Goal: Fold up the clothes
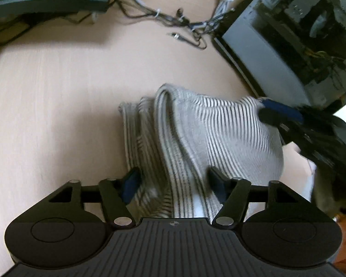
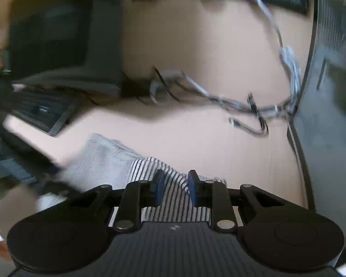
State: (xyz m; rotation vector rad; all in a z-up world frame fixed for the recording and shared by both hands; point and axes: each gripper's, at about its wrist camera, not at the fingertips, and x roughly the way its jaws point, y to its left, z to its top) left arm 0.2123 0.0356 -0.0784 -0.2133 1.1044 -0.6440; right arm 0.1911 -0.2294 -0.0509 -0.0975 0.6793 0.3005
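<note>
Nearby, tangled cables (image 1: pixel 184 20) and a computer case (image 1: pixel 288 41) border the striped garment (image 1: pixel 219 133); left fingers (image 1: pixel 131 182) spread, right fingers (image 2: pixel 159 184) pinch it.

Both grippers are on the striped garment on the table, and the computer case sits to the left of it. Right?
Not quite. The left wrist view shows the computer case to the right of the striped garment. Both the left gripper and right gripper are on it.
</note>
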